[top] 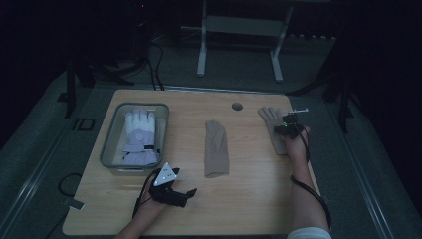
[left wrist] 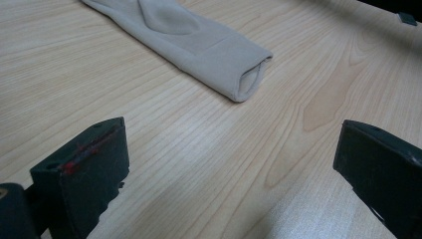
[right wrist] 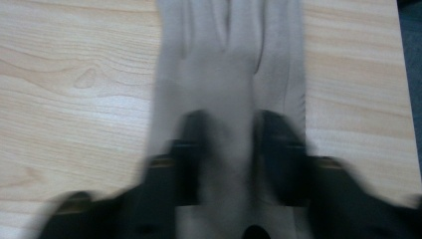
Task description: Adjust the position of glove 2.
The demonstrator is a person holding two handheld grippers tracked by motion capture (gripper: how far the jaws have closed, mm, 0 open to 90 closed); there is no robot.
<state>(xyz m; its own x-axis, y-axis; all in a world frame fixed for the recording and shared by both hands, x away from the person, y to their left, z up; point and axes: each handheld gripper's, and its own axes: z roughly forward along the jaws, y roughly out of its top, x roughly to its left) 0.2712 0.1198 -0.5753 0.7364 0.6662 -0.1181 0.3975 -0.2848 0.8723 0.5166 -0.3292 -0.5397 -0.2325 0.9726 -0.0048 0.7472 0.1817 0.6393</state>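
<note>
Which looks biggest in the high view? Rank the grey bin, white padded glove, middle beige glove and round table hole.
Largest to smallest:
1. Grey rectangular plastic bin
2. White padded winter glove inside it, and the folded beige knit glove mid-table, look about alike; no ranking between them.
3. Small round hole in the wooden table

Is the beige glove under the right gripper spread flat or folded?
Spread flat: the beige glove lies on the table with fingers extended, separate.

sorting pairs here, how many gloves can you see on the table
3: a white padded glove in the grey bin at left, a beige glove mid-table, and another beige glove at right under the right gripper. More could lie beneath the white one.
</note>
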